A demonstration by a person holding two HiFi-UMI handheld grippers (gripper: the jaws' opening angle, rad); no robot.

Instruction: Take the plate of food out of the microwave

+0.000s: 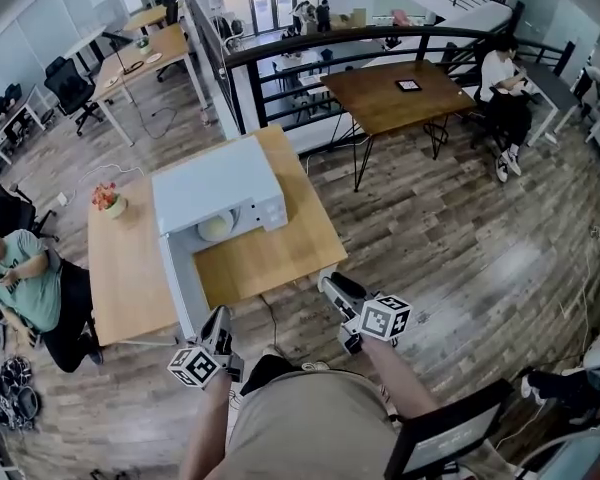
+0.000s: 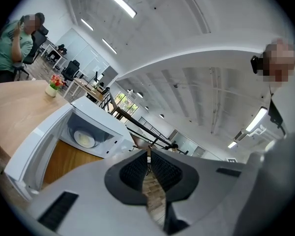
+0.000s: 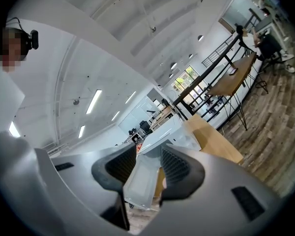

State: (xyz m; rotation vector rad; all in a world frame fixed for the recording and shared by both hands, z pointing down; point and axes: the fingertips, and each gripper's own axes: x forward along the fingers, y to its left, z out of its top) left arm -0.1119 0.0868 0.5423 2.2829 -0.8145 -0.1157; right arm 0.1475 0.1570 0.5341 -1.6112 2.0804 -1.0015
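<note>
A white microwave [image 1: 220, 186] stands on a wooden table [image 1: 130, 268], its door [image 1: 183, 293] swung open toward me. Inside lies a pale plate of food [image 1: 218, 228], also visible in the left gripper view as the plate [image 2: 85, 139] in the open cavity. My left gripper [image 1: 220, 315] hangs just off the table's near edge, by the door's end; its jaws [image 2: 148, 154] meet at the tips with nothing in them. My right gripper [image 1: 330, 284] hovers off the table's near right corner, open and empty [image 3: 148, 154], with the microwave door [image 3: 140, 181] seen far off through its gap.
A small flower pot [image 1: 110, 201] sits on the table's left part. A person [image 1: 25, 278] sits left of the table. A second wooden table [image 1: 400, 93] and a black railing [image 1: 310, 43] lie beyond. A chair back [image 1: 445, 433] is at my right.
</note>
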